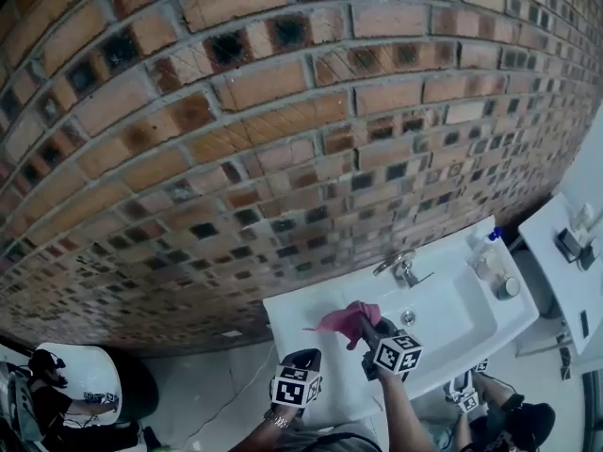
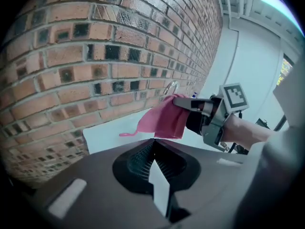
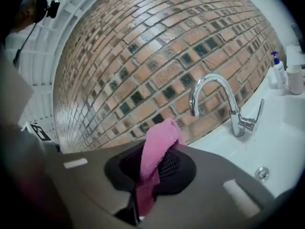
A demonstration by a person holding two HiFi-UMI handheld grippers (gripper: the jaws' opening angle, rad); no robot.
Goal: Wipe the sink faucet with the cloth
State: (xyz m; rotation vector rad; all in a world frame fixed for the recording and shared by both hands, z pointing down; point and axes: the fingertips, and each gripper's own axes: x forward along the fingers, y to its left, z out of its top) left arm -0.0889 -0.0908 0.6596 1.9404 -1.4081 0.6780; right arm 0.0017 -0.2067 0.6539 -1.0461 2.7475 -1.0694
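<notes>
The chrome faucet (image 1: 403, 269) rises at the back of the white sink (image 1: 471, 332), against the brick wall. My right gripper (image 1: 363, 323) is shut on the pink cloth (image 1: 341, 317) and holds it in the air over the sink's left part, short of the faucet. In the right gripper view the cloth (image 3: 153, 154) drapes over the jaws, and the faucet (image 3: 219, 99) stands ahead to the right, apart from it. My left gripper (image 1: 303, 358) hangs left of the sink front. Its jaws (image 2: 153, 140) are shut with nothing between them, and the cloth (image 2: 164, 118) shows ahead of them.
A soap pump bottle (image 1: 482, 250) and a small jar (image 1: 509, 287) stand on the sink's right rim. A second white counter (image 1: 556, 281) lies further right. The brick wall (image 1: 283, 111) runs right behind the faucet. A person (image 1: 47, 384) sits at the lower left.
</notes>
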